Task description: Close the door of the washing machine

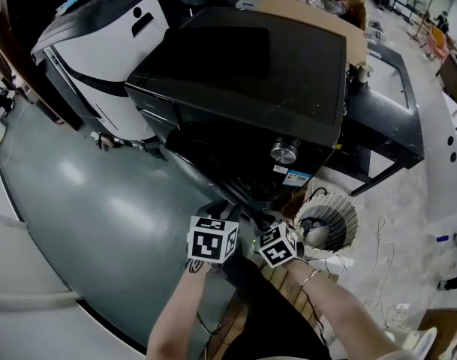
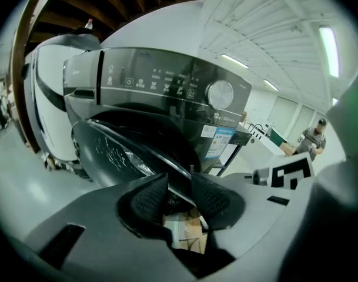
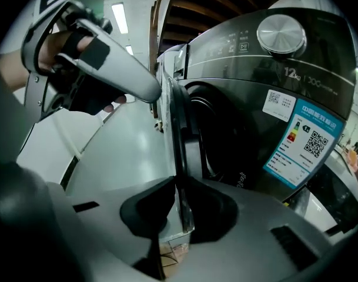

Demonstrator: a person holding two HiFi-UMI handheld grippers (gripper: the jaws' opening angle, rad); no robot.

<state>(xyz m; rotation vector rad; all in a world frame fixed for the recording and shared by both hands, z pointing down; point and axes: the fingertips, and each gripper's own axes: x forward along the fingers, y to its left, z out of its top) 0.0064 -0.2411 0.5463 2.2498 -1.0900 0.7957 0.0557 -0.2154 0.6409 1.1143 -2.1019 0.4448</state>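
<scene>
- Centre of the head view: black front-loading washing machine [image 1: 243, 73] seen from above, with a round silver dial [image 1: 284, 151] on its front panel.
- Lower centre, just below the machine: its dark round glass door [image 2: 108, 148] stands swung open, away from the drum opening.
- Left gripper [image 2: 180, 197], grey with dark ribbed pads: its jaws sit either side of the door's rim, drawn in on it with only a narrow gap showing. In the right gripper view it appears at upper left, held by a hand [image 3: 61, 46], its tip against the door's edge.
- Right gripper [image 3: 181, 207]: its jaws are clamped on the thin lower edge of the door, which runs upright up the middle of that view.
- Right of that view: blue-and-white energy label [image 3: 305, 143] on the machine's front.
- Upper left of the head view: white-and-black machine [image 1: 108, 43] on glossy grey floor [image 1: 78, 201].
- Lower right of the head view: pale ribbed round object [image 1: 329, 220]; what it is cannot be told.
</scene>
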